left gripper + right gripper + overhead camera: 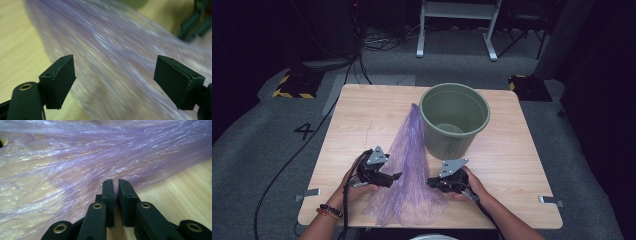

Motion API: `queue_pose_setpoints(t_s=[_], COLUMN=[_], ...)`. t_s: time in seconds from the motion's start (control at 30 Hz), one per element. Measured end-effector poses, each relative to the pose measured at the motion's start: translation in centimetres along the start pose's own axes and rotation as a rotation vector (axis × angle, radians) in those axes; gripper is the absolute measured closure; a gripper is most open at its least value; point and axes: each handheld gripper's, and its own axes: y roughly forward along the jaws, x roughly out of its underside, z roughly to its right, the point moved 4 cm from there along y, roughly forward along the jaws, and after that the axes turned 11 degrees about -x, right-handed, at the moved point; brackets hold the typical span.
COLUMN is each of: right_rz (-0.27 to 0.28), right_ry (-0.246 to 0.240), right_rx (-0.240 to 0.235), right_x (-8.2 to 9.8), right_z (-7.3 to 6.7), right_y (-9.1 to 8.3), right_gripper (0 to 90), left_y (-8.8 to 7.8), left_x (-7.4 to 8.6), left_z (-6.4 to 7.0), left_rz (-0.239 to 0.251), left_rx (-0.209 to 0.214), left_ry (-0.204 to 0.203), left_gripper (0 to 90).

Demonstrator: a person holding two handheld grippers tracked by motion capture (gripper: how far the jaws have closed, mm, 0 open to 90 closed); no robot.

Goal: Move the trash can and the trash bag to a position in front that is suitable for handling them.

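The right hand-held gripper (pixel 116 185) has its jaws drawn almost together at the edge of a thin, crinkled, translucent purple plastic bag (pixel 82 162); whether film is caught between them cannot be told. The left hand-held gripper (pixel 113 82) stands wide open, the blurred bag (pixel 112 55) just ahead of its jaws. Between the two grippers the bag (pixel 408 170) lies flat on the light wooden table (pixel 357 120), fanned wide near the hands and narrowing to a point beside a round olive-green plastic bucket (pixel 454 120) beyond them.
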Motion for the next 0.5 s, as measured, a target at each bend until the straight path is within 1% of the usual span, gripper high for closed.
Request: queue_pose_setpoints(t_s=[0.07, 0.13, 0.2, 0.23, 0.27, 0.3, 0.33, 0.37, 0.4, 0.43, 0.47, 0.5], right_rz=[-0.003, -0.001, -0.002, -0.002, -0.003, -0.003, -0.006, -0.006, -0.006, -0.009, -0.01, -0.01], right_ry=[-0.008, -0.007, -0.013, -0.016, -0.023, -0.023, -0.033, -0.037, -0.037, -0.051, -0.054, -0.055], right_rx=[-0.023, -0.03, -0.031, -0.033, -0.037, -0.037, -0.043, -0.046, -0.046, -0.053, -0.058, -0.059], right_x=[0.0, 0.1, 0.1, 0.0, 0.0, 0.0, 0.1, 0.1, 0.1, 0.1, 0.2, 0.2], right_z=[-0.3, -0.4, -0.5, -0.6, -0.7, -0.7, -0.9, -0.9, -0.9, -1.1, -1.2, -1.2], right_y=[0.0, 0.0, 0.1, 0.1, 0.1, 0.1, 0.2, 0.2, 0.2, 0.1, 0.1, 0.1], right_gripper=[83.6, 82.7, 82.2, 82.0, 81.8, 81.8, 81.6, 81.4, 81.4, 80.8, 80.7, 80.6], left_y=[0.3, 0.5, 1.5, 1.5, 2.2, 2.2, 2.8, 2.8, 3.2, 3.7, 3.9, 4.0], left_x=[-0.2, -0.3, -1.0, -1.0, -1.6, -1.6, -1.9, -1.9, -2.0, -2.0, -2.1, -2.1], left_z=[-0.8, -1.0, -1.0, -1.0, -0.9, -0.9, -1.0, -1.0, -1.1, -1.3, -1.5, -1.7], left_rz=[-0.01, -0.014, -0.025, -0.025, -0.037, -0.037, -0.028, -0.028, -0.041, -0.051, -0.053, -0.052], left_rx=[-0.023, -0.023, -0.032, -0.032, -0.049, -0.049, -0.091, -0.091, -0.086, -0.082, -0.082, -0.076], left_ry=[-0.033, -0.033, -0.022, -0.022, -0.01, -0.01, 0.005, 0.005, -0.001, -0.023, -0.032, -0.05], left_gripper=[17.0, 17.0, 17.0, 17.2, 17.7, 18.0, 18.2, 18.3, 18.3, 17.5, 17.3, 17.3])
